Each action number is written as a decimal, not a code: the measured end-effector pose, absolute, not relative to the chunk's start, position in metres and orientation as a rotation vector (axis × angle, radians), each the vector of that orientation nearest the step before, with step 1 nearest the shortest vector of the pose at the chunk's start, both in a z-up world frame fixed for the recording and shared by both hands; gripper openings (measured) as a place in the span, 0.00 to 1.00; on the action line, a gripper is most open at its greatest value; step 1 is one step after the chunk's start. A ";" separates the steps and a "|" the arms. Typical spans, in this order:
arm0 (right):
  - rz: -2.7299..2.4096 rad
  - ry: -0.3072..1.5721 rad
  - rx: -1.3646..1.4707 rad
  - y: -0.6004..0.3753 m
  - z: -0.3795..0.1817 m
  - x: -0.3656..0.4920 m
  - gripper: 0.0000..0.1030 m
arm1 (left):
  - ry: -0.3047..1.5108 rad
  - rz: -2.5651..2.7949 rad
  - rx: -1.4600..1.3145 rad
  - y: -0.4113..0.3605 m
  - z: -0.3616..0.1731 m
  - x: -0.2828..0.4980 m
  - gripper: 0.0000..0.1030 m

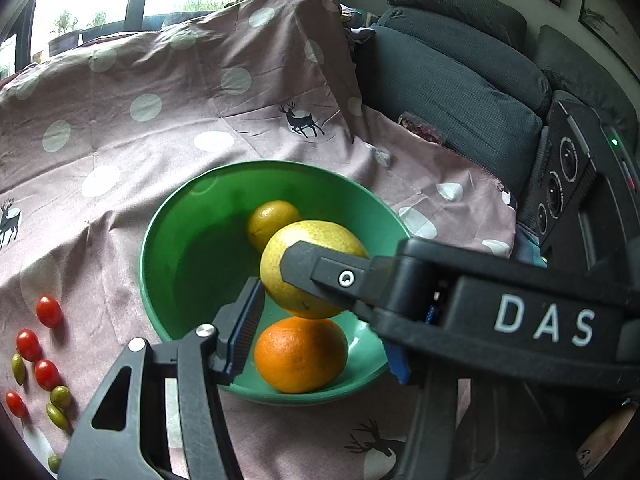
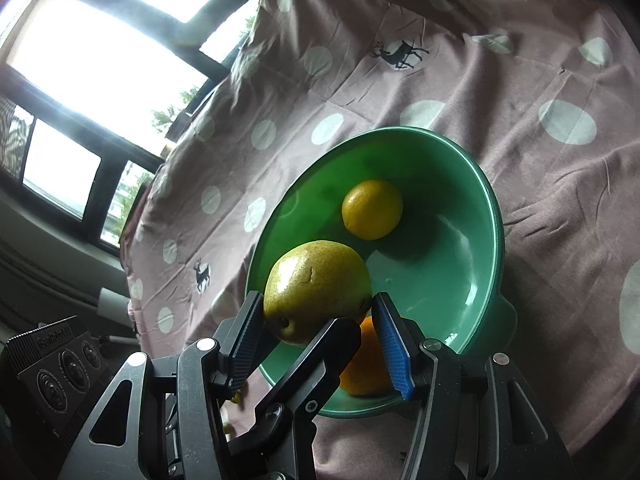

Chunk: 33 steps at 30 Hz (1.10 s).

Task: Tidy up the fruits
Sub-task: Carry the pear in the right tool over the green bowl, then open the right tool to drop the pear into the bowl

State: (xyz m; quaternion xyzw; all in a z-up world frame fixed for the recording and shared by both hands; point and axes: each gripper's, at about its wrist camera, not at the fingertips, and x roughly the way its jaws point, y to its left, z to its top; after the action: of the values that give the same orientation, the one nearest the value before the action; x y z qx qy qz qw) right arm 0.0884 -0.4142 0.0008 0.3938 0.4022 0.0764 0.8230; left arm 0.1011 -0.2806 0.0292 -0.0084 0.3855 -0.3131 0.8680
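Observation:
A yellow-green pear (image 1: 304, 264) hangs over a green bowl (image 1: 145, 264). In the right wrist view my right gripper (image 2: 318, 300) is shut on the pear (image 2: 316, 280), with a blue pad on each side. My left gripper (image 1: 320, 292) grips the same pear: its near pad touches the fruit's left side, while the far pad is hidden behind the right gripper's finger (image 1: 320, 272). One left finger (image 2: 320, 352) crosses under the pear. Inside the bowl (image 2: 496, 216) lie a lemon (image 1: 270, 220) (image 2: 372, 208) and an orange (image 1: 300, 354) (image 2: 364, 372).
A pink dotted cloth (image 1: 160, 152) with deer prints covers the surface. Several red cherry tomatoes (image 1: 48, 311) and small green fruits (image 1: 60, 396) lie on it, left of the bowl. Grey sofa cushions (image 1: 452, 92) stand at the back right, and windows (image 2: 100, 52) behind.

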 end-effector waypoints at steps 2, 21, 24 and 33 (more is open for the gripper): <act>0.157 0.860 0.839 -0.415 0.000 0.089 0.56 | 0.812 -0.658 -0.021 -0.281 0.028 0.102 0.53; 0.119 0.891 0.825 -0.416 -0.005 0.091 0.57 | 0.848 -0.686 -0.057 -0.281 0.020 0.107 0.52; 0.111 0.899 0.811 -0.415 -0.005 0.091 0.57 | 0.857 -0.690 -0.065 -0.280 0.019 0.108 0.52; 0.093 0.898 0.786 -0.413 -0.002 0.090 0.57 | 0.888 -0.692 -0.088 -0.282 0.014 0.110 0.53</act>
State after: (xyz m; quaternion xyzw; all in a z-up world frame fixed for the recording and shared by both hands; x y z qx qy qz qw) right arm 0.0898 -0.4132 -0.0021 0.3699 0.4225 0.0436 0.8263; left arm 0.1102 -0.2822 0.0141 -0.0415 0.4206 -0.3280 0.8449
